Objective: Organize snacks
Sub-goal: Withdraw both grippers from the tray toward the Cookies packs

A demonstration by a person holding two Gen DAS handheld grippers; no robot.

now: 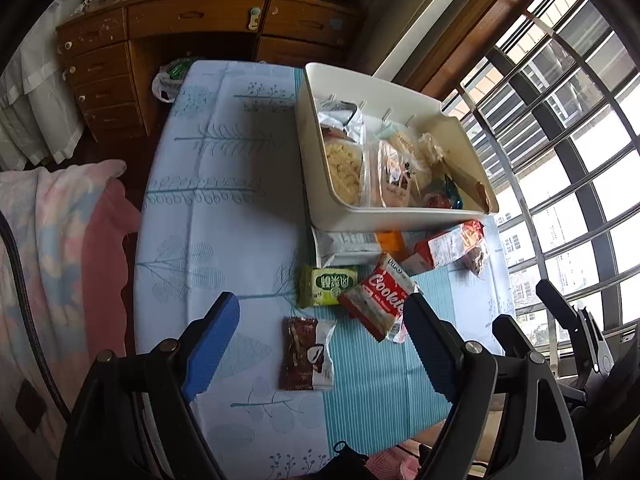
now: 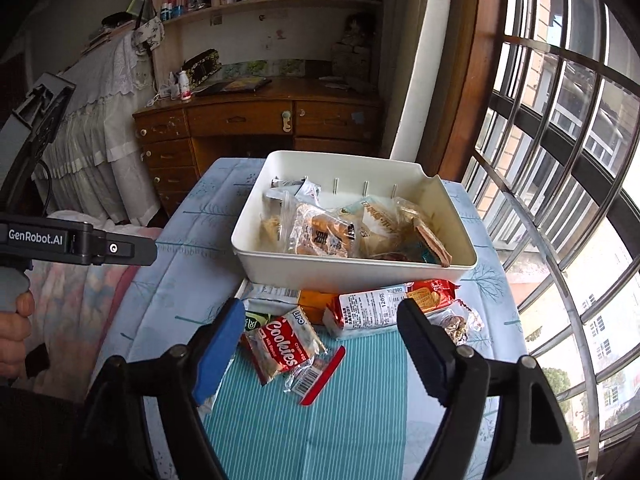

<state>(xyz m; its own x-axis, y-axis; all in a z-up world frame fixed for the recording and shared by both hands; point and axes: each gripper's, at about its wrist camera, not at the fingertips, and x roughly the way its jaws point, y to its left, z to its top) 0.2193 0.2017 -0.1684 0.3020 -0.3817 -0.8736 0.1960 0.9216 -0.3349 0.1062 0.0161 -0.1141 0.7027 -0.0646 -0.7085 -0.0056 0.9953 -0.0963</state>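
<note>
A white bin (image 1: pixel 392 220) (image 2: pixel 352 270) holds several wrapped snacks on the blue tablecloth. In front of it lie a red Cookies pack (image 1: pixel 378 300) (image 2: pixel 286 346), a green packet (image 1: pixel 328 286), a brown chocolate bar wrapper (image 1: pixel 306 354), a long red biscuit pack (image 1: pixel 448 246) (image 2: pixel 394 300) and a white and orange box (image 1: pixel 356 244) half under the bin's front. My left gripper (image 1: pixel 324 340) hangs open above the brown wrapper with nothing between its fingers. My right gripper (image 2: pixel 320 344) stands open over the Cookies pack, not touching it.
The table (image 1: pixel 224 200) has its bare part on the left. A wooden desk with drawers (image 2: pixel 248 128) stands behind it, a bed with a pink blanket (image 1: pixel 52 240) to the left, barred windows (image 2: pixel 560 160) to the right. A hand (image 2: pixel 14 320) holds the left gripper.
</note>
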